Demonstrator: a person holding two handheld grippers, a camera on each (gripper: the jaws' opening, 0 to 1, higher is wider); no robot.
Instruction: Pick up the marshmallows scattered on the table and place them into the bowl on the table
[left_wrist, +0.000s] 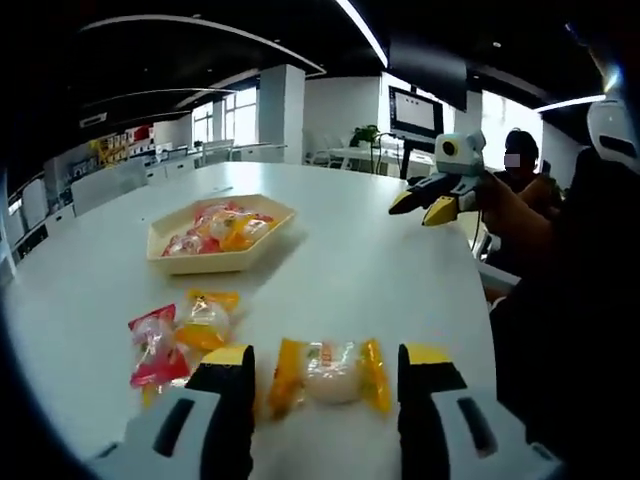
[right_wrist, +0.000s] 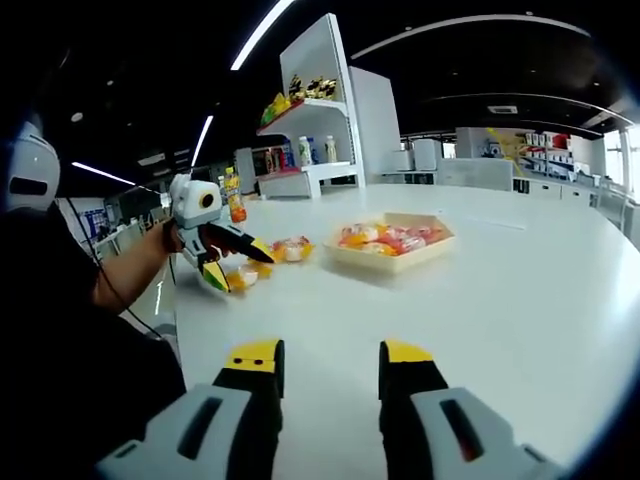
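Your left gripper (left_wrist: 325, 375) is spread wide around an orange-wrapped marshmallow (left_wrist: 331, 373) at the table's (left_wrist: 380, 270) near edge: close, then carry it to the bowl (left_wrist: 221, 234) mid-table. Your right gripper (right_wrist: 330, 372) hangs released, grasping nothing.

In the left gripper view, the white table (left_wrist: 380, 270) lies bare on its right half, from the near edge out to the far rim, so a gripper can pass there freely. On the left, the bowl (left_wrist: 222, 236) sits at mid-distance with wrapped sweets heaped inside; open surface surrounds it. Near the left gripper (left_wrist: 326, 375), an orange-wrapped marshmallow (left_wrist: 333, 373) lies between the spread jaws, and two more wrapped marshmallows (left_wrist: 180, 335) crowd just left. The right gripper (left_wrist: 430, 205) hovers over the far right edge, with a seated person (left_wrist: 525, 175) behind it
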